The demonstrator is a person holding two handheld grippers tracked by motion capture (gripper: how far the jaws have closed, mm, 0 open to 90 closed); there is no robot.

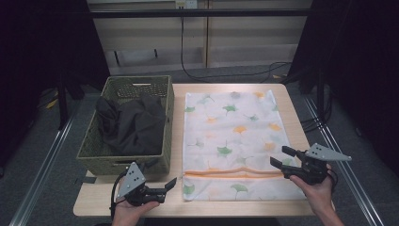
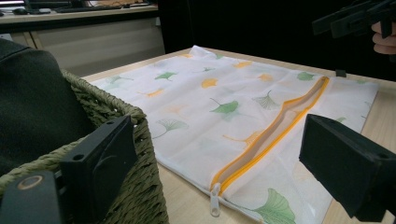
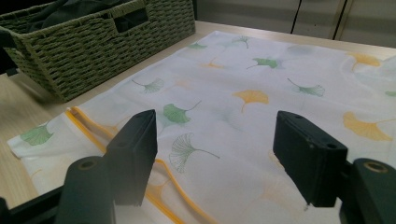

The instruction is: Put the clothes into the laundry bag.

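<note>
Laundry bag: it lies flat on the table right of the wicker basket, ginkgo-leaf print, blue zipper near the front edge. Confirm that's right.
One detail is wrong: the zipper is orange, not blue, as the left gripper view shows. The laundry bag does lie flat on the table right of the wicker basket, with a ginkgo-leaf print.

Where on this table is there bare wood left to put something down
Bare wood shows along the near edge of the table in front of the woven basket, and in a thin strip between the basket and the leaf-print laundry bag. A narrow margin runs right of the bag. The rest is crowded: basket left, bag across the middle.
</note>
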